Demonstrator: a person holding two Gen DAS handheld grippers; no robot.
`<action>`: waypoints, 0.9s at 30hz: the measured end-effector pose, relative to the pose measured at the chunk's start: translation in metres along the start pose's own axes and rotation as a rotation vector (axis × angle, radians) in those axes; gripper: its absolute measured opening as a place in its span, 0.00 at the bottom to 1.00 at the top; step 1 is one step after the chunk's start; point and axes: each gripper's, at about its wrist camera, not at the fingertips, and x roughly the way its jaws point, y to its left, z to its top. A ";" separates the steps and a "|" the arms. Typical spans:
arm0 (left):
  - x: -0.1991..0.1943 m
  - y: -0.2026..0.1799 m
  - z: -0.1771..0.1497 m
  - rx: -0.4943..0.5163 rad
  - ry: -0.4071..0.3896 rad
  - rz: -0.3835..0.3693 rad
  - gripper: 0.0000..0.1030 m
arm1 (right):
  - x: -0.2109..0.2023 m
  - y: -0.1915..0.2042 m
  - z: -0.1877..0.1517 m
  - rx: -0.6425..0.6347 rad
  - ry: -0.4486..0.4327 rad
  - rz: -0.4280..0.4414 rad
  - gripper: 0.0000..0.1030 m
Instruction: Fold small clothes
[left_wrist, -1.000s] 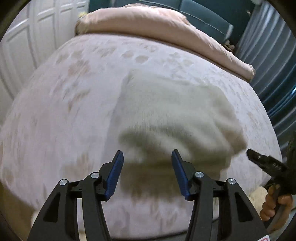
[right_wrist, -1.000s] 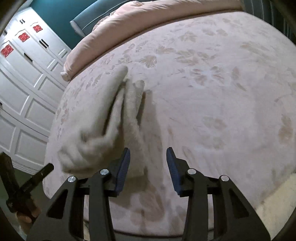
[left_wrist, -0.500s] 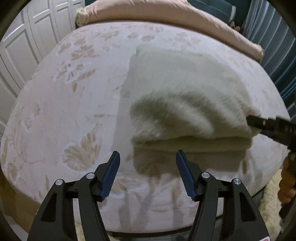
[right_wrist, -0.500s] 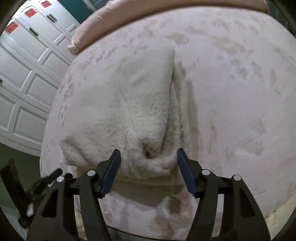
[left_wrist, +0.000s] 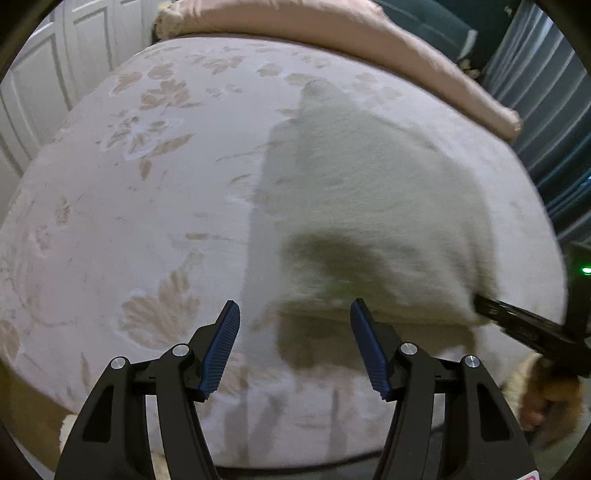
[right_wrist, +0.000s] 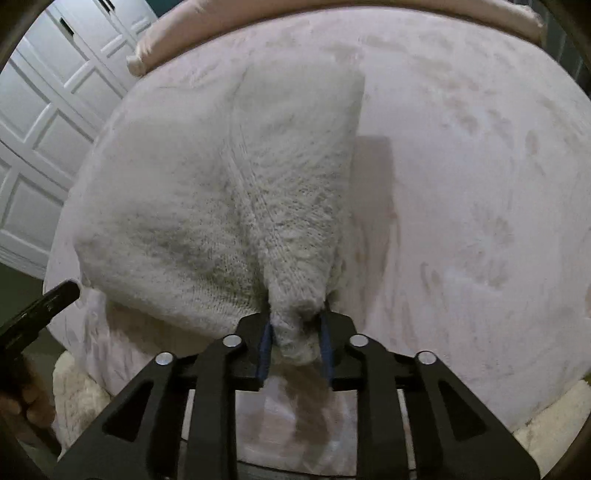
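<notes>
Knitwear is bunched between the closing right gripper pads, left gripper gaping empty; lifting the cream sweater one-sided could undo its fold.

Dim indoor light, soft, from above. Both views fisheye: bed bulges, dark vignette rings corners. Left wrist view motion-blurred; knit garment smeared, floral print soft. Dark shadow under garment's lifted near edge. Right wrist view sharper at centre, knit stitches readable, bedspread pattern smeared toward right edge. Small green light glows at right rim of left view.
</notes>
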 end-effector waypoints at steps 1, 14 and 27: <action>-0.008 -0.002 0.002 0.002 -0.017 -0.006 0.59 | -0.010 0.002 0.005 0.006 -0.009 0.013 0.27; 0.067 0.009 0.057 -0.195 0.059 -0.188 0.82 | 0.050 -0.031 0.059 0.258 0.086 0.272 0.51; 0.067 -0.053 0.062 -0.035 -0.042 -0.062 0.58 | 0.040 -0.031 0.090 -0.002 0.046 -0.038 0.43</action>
